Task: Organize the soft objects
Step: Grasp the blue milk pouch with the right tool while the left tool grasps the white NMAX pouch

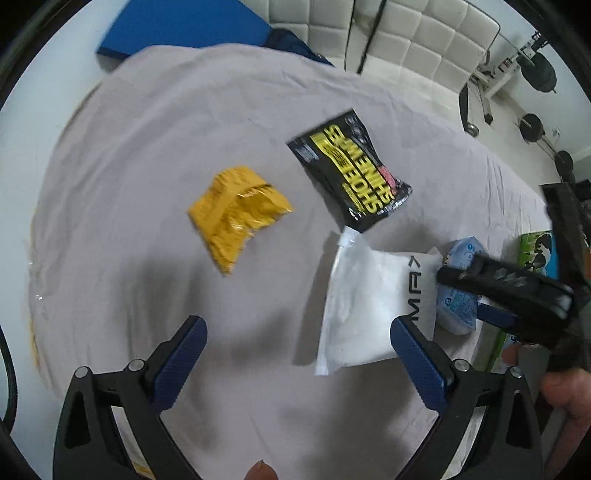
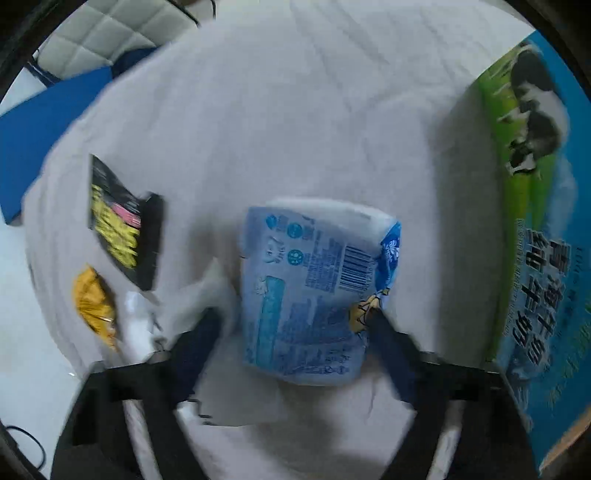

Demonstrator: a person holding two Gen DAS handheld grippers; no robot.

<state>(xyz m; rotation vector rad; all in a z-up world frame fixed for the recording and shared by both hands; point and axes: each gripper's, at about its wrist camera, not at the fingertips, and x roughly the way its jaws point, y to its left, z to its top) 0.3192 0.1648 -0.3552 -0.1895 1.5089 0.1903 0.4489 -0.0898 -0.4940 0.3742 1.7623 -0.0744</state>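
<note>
On the grey sheet lie a yellow packet [image 1: 236, 212], a black-and-yellow pouch [image 1: 349, 168], a white pouch [image 1: 369, 306] and a pale blue tissue pack [image 1: 460, 295]. My left gripper [image 1: 295, 332] is open and empty above the sheet, its right finger over the white pouch's lower edge. My right gripper [image 2: 291, 321] is open, its fingers on either side of the blue tissue pack [image 2: 314, 291], which rests on the sheet. The right gripper also shows in the left wrist view [image 1: 491, 291]. The white pouch [image 2: 199, 299], black pouch [image 2: 122, 225] and yellow packet [image 2: 92, 302] lie to its left.
A carton printed with cows and blue-green graphics [image 2: 535, 236] stands at the right, close to the tissue pack. A blue board [image 1: 184, 27] lies at the far edge. A white padded couch [image 1: 406, 37] and gym weights [image 1: 532, 127] lie beyond the sheet.
</note>
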